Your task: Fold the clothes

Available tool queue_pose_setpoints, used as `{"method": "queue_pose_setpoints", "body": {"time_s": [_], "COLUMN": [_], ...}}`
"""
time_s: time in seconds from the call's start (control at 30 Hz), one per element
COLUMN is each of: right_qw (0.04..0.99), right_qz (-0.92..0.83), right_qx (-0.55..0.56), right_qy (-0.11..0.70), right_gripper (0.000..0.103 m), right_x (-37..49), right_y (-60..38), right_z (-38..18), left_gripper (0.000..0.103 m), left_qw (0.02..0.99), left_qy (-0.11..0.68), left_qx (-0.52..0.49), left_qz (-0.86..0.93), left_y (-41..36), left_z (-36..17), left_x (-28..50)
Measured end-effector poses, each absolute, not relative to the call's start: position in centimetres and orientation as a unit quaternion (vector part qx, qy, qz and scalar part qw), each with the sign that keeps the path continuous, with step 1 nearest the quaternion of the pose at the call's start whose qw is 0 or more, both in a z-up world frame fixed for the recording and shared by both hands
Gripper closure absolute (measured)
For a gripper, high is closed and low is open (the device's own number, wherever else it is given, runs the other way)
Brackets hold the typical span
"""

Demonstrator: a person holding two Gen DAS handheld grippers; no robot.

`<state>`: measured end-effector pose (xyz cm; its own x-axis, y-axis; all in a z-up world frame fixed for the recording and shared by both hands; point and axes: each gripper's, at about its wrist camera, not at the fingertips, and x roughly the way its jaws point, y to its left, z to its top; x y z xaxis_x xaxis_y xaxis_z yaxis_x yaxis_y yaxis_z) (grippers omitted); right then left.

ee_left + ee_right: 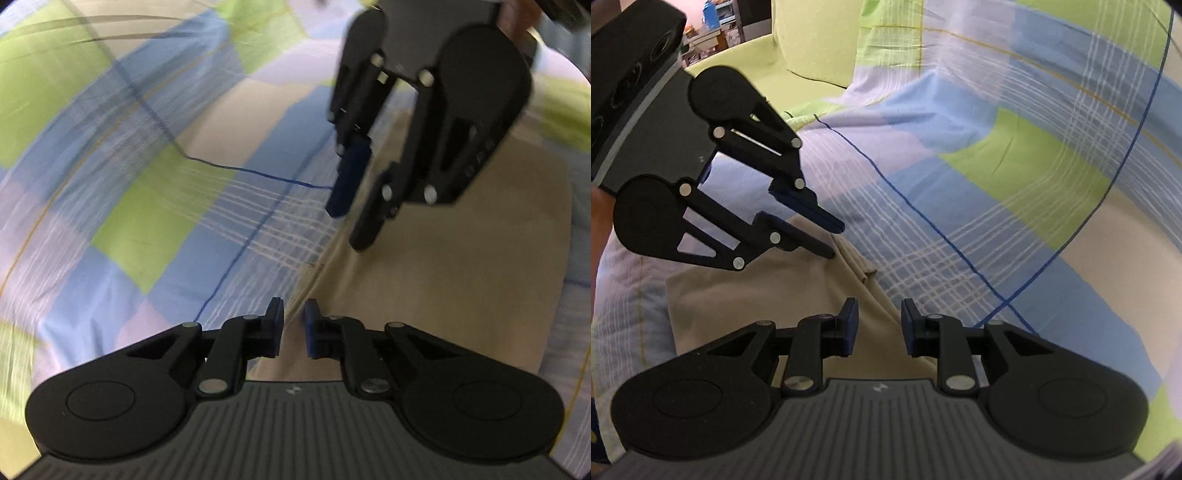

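Right wrist view: both grippers, left gripper [833, 242] and right gripper [879, 325], jaws narrowly apart and empty over beige garment [757, 295]; pinch its edge squarely before folding.

A beige garment [768, 291] lies on the checked bedsheet [1015, 155].

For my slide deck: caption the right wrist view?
Both tongs poised over beige cloth on a checked bedsheet.
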<state>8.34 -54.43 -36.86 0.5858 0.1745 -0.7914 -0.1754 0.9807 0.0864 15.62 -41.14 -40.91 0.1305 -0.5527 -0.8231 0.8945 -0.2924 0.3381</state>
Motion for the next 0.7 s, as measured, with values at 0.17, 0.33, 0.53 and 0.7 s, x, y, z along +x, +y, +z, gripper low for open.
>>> {"method": "queue_pose_setpoints", "body": {"time_s": [0.17,0.33,0.53,0.7], "right_qw": [0.882,0.887,0.905,0.899], "right_qz": [0.12,0.139,0.093,0.031], "right_qx": [-0.016,-0.047,-0.044,0.014], "right_qy": [0.456,0.438,0.413,0.436], "right_gripper": [0.081,0.103,0.103,0.081], "right_x": [8.1,7.7,7.1,7.7], "right_y": [-54.8,-54.4,-54.6,-55.1], "right_z": [-37.3,-37.0,-37.1,-38.5], "left_gripper": [0.095,0.103,0.103,0.101], "left_qw": [0.533,0.536,0.576,0.625], "left_qy": [0.134,0.069,0.077,0.086], "left_qx": [0.531,0.553,0.54,0.554], "left_qz": [-0.645,-0.634,-0.609,-0.543], "left_y": [-40.8,-39.8,-40.2,-41.6], "left_z": [-41.5,-42.2,-43.1,-44.0], "left_x": [14.9,13.6,13.4,13.7]}}
